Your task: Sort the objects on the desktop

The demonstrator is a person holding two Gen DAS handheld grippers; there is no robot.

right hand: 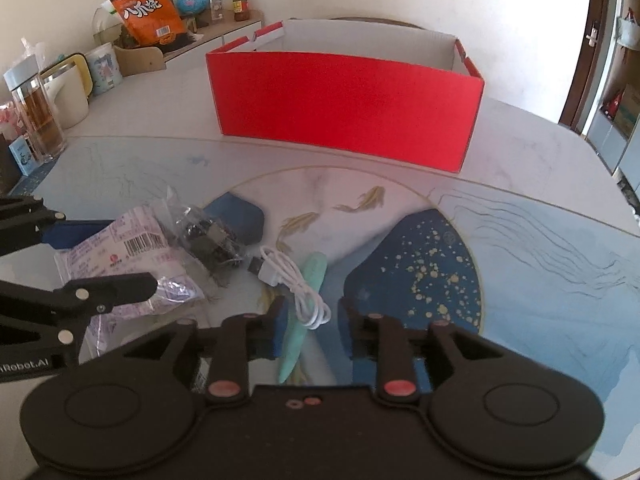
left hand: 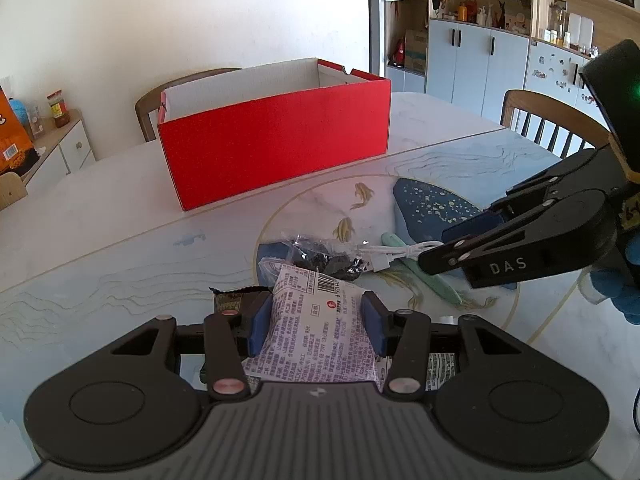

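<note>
Over on the left, the left gripper (left hand: pixel 316 322) has its blue pads clamped on both sides of the white snack packet (left hand: pixel 316 320), which is printed with purple text and a barcode. That packet sits at the near edge of the pile, low over the table (left hand: pixel 120 240). To finish this one cleanly, I'd say lift it straight up before swinging, because the clear bag of dark bits (left hand: pixel 316 254) lies just beyond it and could drag along.

Moving right, the white USB cable (right hand: pixel 296 284) lies coiled across the mint-green pen-like stick (right hand: pixel 304 312). The right gripper (right hand: pixel 312 330) straddles that stick with jaws parted and pads clear of it on both sides. No earlier look, so only that. For a good pick, close on the stick alone, below the cable loop.

Behind the pile sits the red cardboard box (right hand: pixel 348 108), open-topped, the likely drop spot. The tabletop is glossy, printed with goldfish and a dark blue patch. At the far left edge stand a tea bottle (right hand: pixel 38 120) and an orange snack bag (right hand: pixel 148 10); wooden chairs and shelving sit beyond.
</note>
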